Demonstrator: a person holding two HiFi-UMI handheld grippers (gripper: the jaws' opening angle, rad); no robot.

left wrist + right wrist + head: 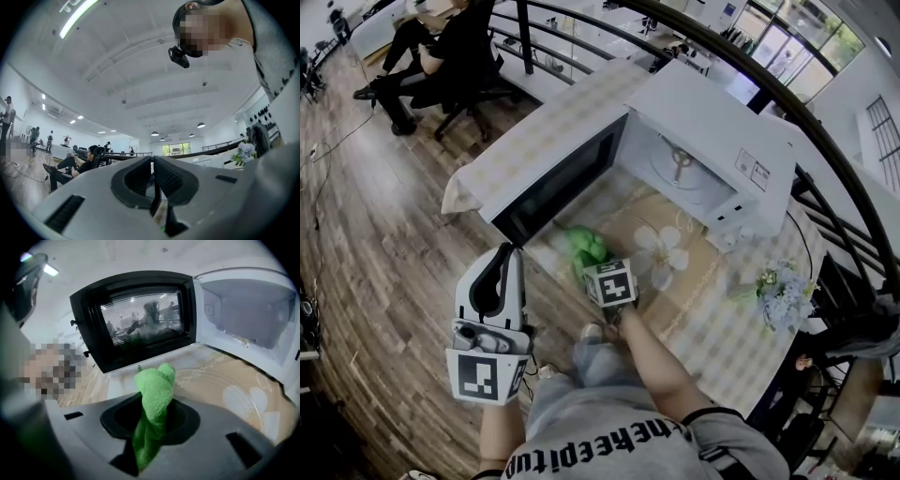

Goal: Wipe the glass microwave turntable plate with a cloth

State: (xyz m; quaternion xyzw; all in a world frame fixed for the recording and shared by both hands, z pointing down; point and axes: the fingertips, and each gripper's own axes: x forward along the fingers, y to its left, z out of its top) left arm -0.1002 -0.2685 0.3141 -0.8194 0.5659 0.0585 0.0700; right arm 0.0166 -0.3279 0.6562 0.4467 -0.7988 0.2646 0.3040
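The glass turntable plate (667, 246) lies flat on the patterned tablecloth in front of the open microwave (712, 131); in the right gripper view its clear rim (220, 380) curves just past the cloth. A green cloth (587, 246) (154, 390) is bunched at the plate's near left edge, and my right gripper (598, 262) (152, 416) is shut on it. My left gripper (506, 251) (152, 176) hangs off the table's left side above the floor, tilted upward, jaws shut with nothing between them.
The microwave door (558, 178) (140, 317) swings open to the left, beside the cloth. A bunch of pale flowers (783, 291) stands at the table's right. A black railing (825, 150) runs behind. A seated person (441, 56) is far off on the wooden floor.
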